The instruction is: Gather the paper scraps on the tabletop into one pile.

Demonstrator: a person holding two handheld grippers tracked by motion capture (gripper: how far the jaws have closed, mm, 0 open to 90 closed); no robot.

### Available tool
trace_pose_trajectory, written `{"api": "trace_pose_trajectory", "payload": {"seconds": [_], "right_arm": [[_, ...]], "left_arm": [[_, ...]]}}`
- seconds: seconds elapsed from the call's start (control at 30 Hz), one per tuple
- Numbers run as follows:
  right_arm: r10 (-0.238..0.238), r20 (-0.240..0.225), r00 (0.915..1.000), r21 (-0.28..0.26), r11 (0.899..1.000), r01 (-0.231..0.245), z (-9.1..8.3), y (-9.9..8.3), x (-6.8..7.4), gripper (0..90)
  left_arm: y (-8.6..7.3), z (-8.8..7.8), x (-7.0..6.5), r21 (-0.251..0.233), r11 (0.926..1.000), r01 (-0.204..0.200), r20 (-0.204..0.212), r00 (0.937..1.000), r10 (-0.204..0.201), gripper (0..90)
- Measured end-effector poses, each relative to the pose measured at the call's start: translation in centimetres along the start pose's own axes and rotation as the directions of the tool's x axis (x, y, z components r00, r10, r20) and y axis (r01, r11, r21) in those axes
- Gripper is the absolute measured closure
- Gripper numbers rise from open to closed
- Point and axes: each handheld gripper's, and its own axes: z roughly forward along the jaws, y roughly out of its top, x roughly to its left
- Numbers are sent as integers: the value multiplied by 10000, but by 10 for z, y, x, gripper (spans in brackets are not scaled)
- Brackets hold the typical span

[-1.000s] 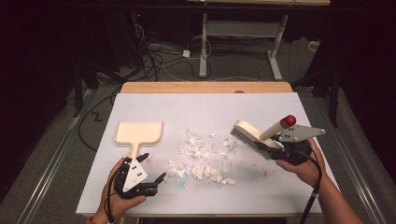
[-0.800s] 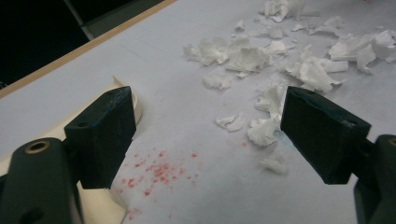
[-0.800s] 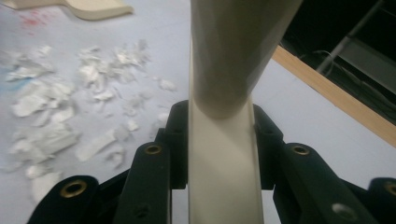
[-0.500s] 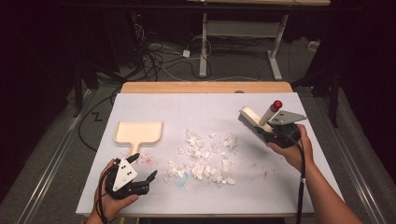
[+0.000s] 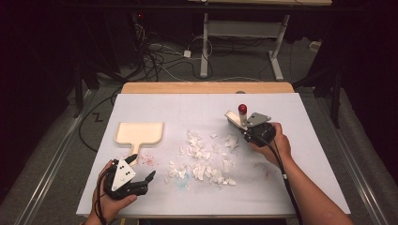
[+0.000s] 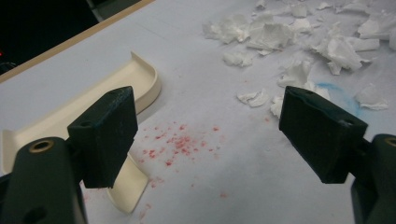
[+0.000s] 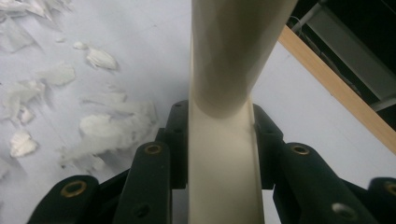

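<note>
Cream brush (image 5: 233, 118) clamped in right hand-held gripper (image 5: 247, 131) beside paper scraps (image 5: 202, 158).

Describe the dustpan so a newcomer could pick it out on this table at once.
Start at the white table and go to its left half, left of the pile of torn paper scraps. The dustpan lies flat there, just beyond the open left gripper. It is the only cream tray, with a short handle.

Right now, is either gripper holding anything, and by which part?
The right gripper is shut on the brush, clamped on its cream handle. The left gripper is open, holding nothing.
</note>
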Motion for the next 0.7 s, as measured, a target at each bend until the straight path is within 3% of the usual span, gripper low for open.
{"api": "trace_pose_trajectory", "payload": {"seconds": [0.3, 0.43, 0.7], "right_arm": [[-261, -330, 9991, -186, 9995, 255, 9, 6, 22, 680], [-234, -728, 9971, -560, 9982, 193, 5, 8, 37, 680], [-866, -1639, 9827, -1014, 9923, 706, -8, 14, 71, 679]], "left_arm": [[-2, 1, -1, 154, 9999, -47, 26, 10000, 47, 187], [-2, 2, -3, 225, 9997, -105, 91, 9999, 103, 187], [-1, 4, -4, 278, 9988, -394, 203, 9990, 388, 187]]}}
